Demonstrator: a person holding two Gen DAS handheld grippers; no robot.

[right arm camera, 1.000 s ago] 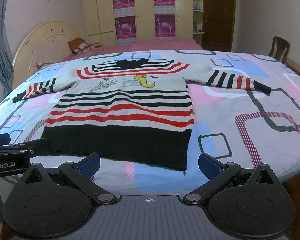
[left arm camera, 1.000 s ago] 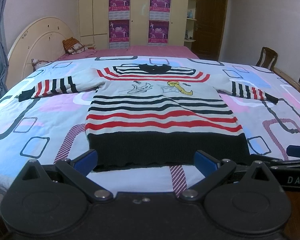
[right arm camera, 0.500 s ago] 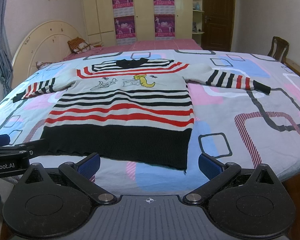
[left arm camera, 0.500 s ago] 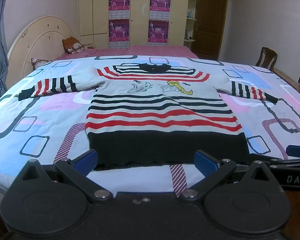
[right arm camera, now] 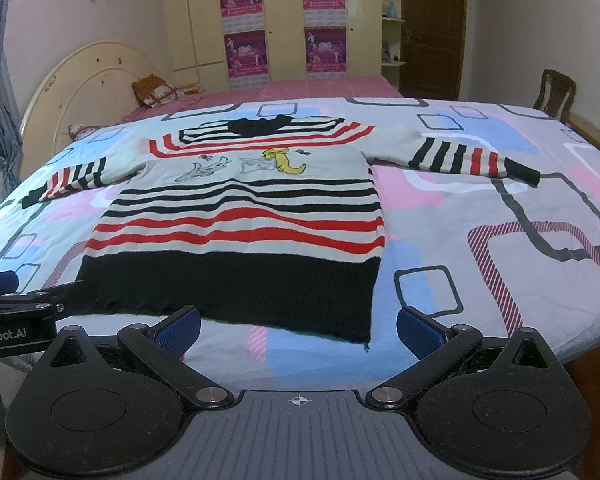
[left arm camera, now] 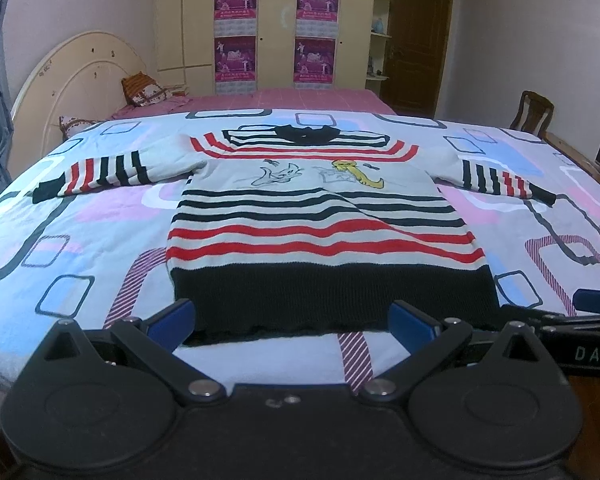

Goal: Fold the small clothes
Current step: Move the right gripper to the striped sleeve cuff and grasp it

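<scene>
Knitted in grey with black and red stripes, a small long-sleeved sweater (left arm camera: 320, 236) lies flat and face up on the pastel quilt with rounded-square outlines (left arm camera: 80, 240) that covers the bed. Its black collar points toward the far side of the bed, its wide black hem band (right arm camera: 228, 284) lies nearest the cameras, close to the near edge of the quilt, and both striped sleeves are spread straight out to the sides. A cartoon drawing with a yellow figure (left arm camera: 356, 174) sits across the chest.

The left gripper (left arm camera: 292, 320) hovers just in front of the hem with its two blue-padded fingers (left arm camera: 172, 316) spread wide, one pad near the hem's left corner and the other near its middle; nothing is between them. The right gripper (right arm camera: 298, 326) is likewise wide apart and holds nothing, placed before the right part of the hem, with the hem's right corner lying between its pads in its own view. Each gripper appears at the edge of the other's view, side by side.

Behind the quilt are a pink bedspread (left arm camera: 292, 98), a cream arched headboard (left arm camera: 72, 80), a tall cream wardrobe with four magenta posters (left arm camera: 276, 28), a dark wooden door (left arm camera: 418, 36) and a wooden chair (left arm camera: 532, 110).
</scene>
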